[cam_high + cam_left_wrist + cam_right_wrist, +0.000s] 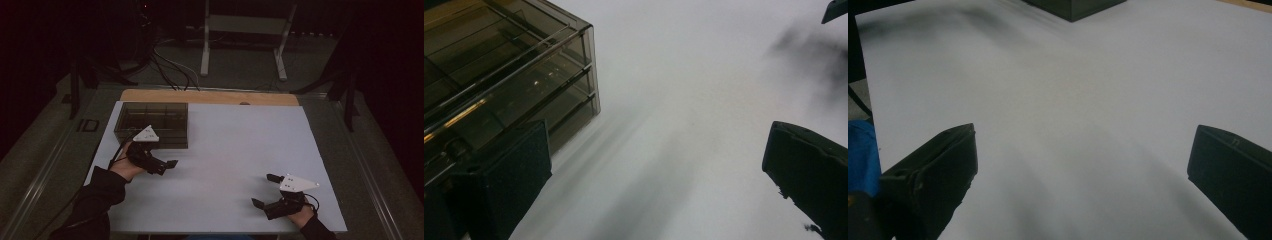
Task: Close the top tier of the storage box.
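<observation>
A dark, see-through box (152, 124) with several compartments stands at the back left of the white tabletop (235, 145). My left gripper (168, 167) hovers just in front of the box's near right corner, open and holding nothing. In the left gripper view the box (509, 75) rises at the left, and the left gripper (659, 165) has only bare white surface between its jaws. My right gripper (265, 190) sits low near the front right edge, open and pointing left. In the right gripper view the right gripper (1083, 160) frames bare tabletop, with a corner of the box (1073, 7) far off.
A wooden strip (210, 96) runs behind the white top. Beyond it are a white metal frame (245, 30) and loose cables (167, 65) on the dark floor. Something blue (860, 155) shows past the table's near edge.
</observation>
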The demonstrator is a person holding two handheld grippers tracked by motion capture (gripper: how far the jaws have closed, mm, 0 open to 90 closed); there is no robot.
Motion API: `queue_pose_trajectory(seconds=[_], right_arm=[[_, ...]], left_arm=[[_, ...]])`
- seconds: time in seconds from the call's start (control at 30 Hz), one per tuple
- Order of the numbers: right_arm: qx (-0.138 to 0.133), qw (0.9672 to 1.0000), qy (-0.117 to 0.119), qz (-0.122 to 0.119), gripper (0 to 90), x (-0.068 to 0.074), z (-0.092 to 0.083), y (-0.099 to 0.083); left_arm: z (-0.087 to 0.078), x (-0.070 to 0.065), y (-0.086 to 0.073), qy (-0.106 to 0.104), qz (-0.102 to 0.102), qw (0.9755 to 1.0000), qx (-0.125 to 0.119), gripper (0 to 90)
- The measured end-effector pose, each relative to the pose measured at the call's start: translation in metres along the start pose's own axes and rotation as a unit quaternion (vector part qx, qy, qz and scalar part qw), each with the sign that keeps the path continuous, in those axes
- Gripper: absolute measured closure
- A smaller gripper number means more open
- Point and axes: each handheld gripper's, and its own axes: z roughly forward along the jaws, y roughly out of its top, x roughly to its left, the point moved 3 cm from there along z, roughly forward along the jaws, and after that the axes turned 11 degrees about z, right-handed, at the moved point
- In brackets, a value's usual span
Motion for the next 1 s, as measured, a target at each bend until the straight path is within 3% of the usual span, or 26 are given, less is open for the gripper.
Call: queue_pose_trajectory(seconds=[0.5,0.73,1.0], right_arm=[[0.000,1.0000,0.001,-0.003,0.0,0.000,0.002,0.001],[0.001,1.0000,0.001,-0.002,0.0,0.000,0.002,0.001],[0.002,1.0000,0.001,-0.002,0.0,0.000,0.002,0.001]], left_arm=[[-0.021,-0.004,-0.018,0.027,-0.018,0.9992,-0.022,1.0],[-0.022,-0.008,-0.031,0.049,-0.021,0.9984,-0.017,1.0],[-0.019,-0.014,-0.047,0.055,-0.032,0.9978,-0.021,1.1]])
